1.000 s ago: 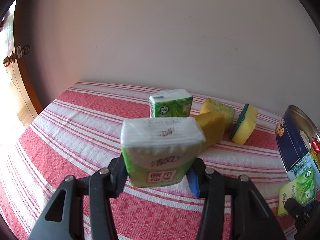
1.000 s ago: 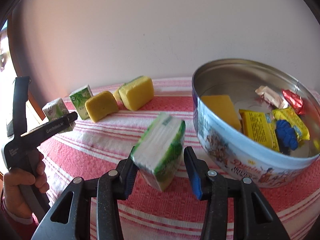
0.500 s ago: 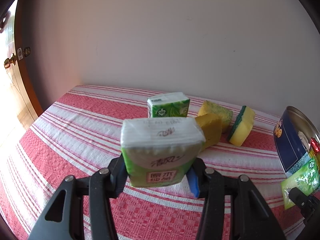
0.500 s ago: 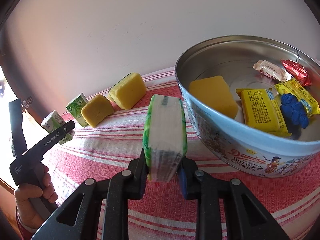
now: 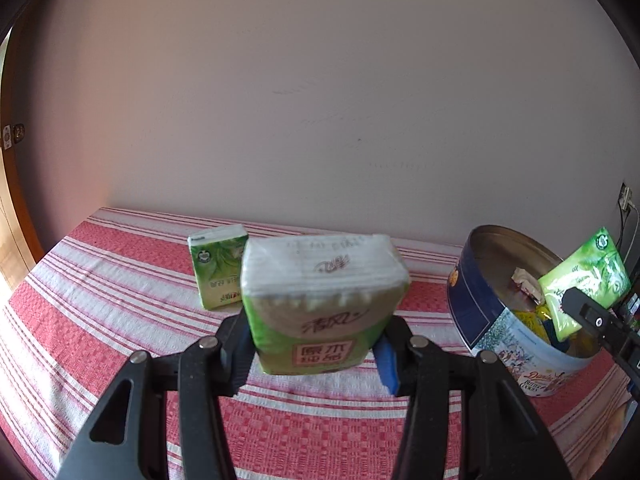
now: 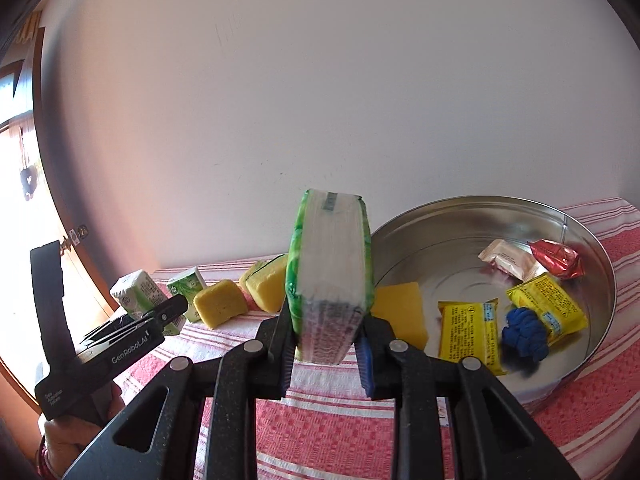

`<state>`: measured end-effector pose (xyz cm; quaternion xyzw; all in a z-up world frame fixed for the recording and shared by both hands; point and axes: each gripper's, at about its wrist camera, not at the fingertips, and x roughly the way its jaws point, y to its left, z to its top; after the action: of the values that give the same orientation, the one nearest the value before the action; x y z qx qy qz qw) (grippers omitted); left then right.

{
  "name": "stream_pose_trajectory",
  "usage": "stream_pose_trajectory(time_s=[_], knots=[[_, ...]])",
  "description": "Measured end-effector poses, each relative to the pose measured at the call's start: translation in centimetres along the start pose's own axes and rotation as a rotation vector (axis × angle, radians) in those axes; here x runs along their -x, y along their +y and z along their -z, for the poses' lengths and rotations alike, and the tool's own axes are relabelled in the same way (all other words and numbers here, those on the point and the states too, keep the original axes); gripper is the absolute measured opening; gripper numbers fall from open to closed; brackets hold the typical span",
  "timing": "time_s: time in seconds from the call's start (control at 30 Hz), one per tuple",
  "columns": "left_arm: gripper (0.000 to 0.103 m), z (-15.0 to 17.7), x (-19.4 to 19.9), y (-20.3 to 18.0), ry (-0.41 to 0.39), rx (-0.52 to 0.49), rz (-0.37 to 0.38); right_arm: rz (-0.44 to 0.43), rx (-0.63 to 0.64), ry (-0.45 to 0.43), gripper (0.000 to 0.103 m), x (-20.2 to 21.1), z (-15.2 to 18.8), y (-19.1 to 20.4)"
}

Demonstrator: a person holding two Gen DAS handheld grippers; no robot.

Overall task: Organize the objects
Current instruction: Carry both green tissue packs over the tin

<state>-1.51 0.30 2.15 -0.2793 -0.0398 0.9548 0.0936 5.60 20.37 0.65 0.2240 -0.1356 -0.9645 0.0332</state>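
My left gripper [image 5: 316, 350] is shut on a green and white tissue pack [image 5: 320, 300], held above the red striped cloth. My right gripper [image 6: 328, 354] is shut on a second tissue pack [image 6: 330, 276], held on edge just left of the round cookie tin [image 6: 460, 216]. In the left wrist view that second pack [image 5: 584, 280] hangs over the tin [image 5: 480, 300]. A third tissue pack [image 5: 218, 268] stands on the cloth behind my left gripper. The left gripper [image 6: 160, 312] with its pack [image 6: 140, 288] shows at the left of the right wrist view.
Inside the tin lie a yellow sponge [image 6: 400, 312], yellow packets [image 6: 468, 332], a blue knot [image 6: 524, 332] and wrapped sweets [image 6: 554, 258]. Two yellow sponges [image 6: 220, 308] sit on the cloth by the wall. A wooden door [image 5: 12, 216] stands at the left.
The right gripper closed on its tissue pack, turned it on edge and lifted it beside the tin. The left gripper rose with its pack and swung right, bringing the tin into view.
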Motion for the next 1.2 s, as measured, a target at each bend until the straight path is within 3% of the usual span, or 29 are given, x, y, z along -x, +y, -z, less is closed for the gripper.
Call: stream_pose_trajectory(time_s=[0.6,0.93,1.2], knots=[[0.050,-1.5,-1.9,-14.7,0.005,-0.167,0.077,0.235,-0.010,-0.085,0.028,2.2,-3.3,-11.8],[0.050,-1.6,-3.5,-19.0,0.030,-0.207,0.101,0.367,0.069,-0.086,0.028,1.1,-3.9,-14.2],[0.050,-1.7,-5.5,-21.0,0.073,-0.213,0.091,0.375,0.047,-0.041,0.028,0.1,-3.9,-15.6]])
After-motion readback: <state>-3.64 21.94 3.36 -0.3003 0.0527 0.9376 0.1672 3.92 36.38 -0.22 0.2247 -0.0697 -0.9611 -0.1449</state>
